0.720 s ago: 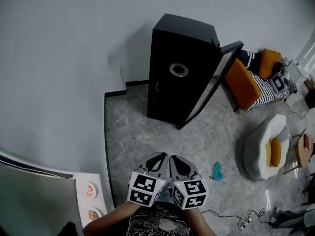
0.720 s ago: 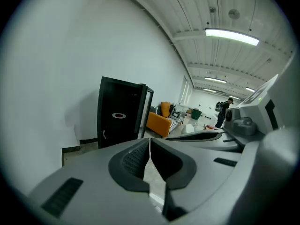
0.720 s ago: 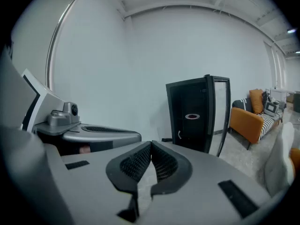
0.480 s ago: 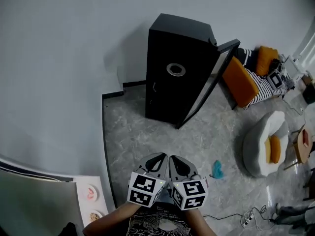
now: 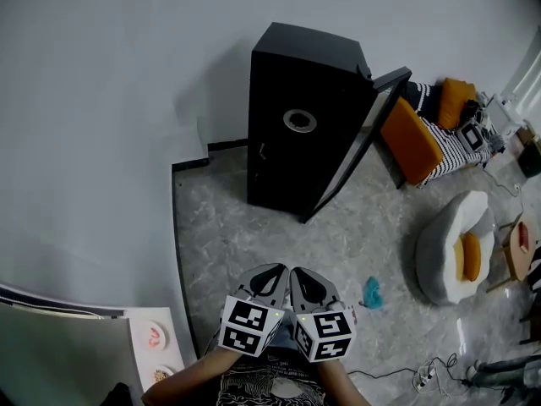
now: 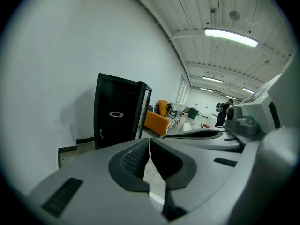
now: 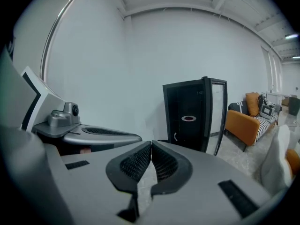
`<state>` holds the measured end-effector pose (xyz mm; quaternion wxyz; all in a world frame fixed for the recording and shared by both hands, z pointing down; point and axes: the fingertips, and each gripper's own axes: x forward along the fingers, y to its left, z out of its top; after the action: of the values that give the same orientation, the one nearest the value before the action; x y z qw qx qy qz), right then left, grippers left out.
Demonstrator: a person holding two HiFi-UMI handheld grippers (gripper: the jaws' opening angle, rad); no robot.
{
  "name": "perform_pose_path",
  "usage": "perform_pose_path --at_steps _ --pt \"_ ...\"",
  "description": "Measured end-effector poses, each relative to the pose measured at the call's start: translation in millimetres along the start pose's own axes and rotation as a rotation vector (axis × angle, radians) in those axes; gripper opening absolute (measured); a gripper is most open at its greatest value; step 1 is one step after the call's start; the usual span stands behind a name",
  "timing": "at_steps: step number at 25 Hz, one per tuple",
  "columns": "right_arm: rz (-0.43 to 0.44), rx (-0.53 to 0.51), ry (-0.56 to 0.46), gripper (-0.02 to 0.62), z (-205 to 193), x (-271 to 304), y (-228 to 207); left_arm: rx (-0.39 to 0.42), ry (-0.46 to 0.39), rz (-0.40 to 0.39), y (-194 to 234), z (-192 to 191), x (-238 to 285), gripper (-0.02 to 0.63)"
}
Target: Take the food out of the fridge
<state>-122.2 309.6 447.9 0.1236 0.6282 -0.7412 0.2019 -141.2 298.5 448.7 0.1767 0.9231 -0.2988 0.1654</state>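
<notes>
Head view, with both gripper views. The black, box-shaped fridge (image 5: 304,117) stood at upper centre against a plain white wall (image 5: 101,100), on a grey marbled floor (image 5: 228,235). Its glass-fronted door hung ajar on its right side. My forearms entered at the bottom edge, side by side, tilted slightly down toward the fridge and well apart from it. My left gripper (image 5: 269,274) had its jaws closed together on nothing, and my right gripper (image 5: 306,277) was likewise closed and empty, its ribbed dark pads (image 7: 138,163) meeting. Each bore a cube of black-and-white square markers. A small teal object (image 5: 372,293) lay at lower right.
</notes>
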Motion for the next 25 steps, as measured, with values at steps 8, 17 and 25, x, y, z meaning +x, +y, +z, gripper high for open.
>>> perform_pose_path --at_steps 8,17,25 --pt "0.014 0.012 -0.002 0.022 6.6 26.7 -17.8 -0.007 0.008 0.020 16.4 8.2 25.7 0.021" --pt "0.031 0.019 0.009 0.023 28.7 67.2 -62.2 -0.014 0.023 0.041 34.1 32.4 81.4 0.021" --pt "0.063 0.022 0.009 0.021 59.8 100.3 -106.8 -0.027 0.033 0.074 45.1 64.3 132.8 0.021"
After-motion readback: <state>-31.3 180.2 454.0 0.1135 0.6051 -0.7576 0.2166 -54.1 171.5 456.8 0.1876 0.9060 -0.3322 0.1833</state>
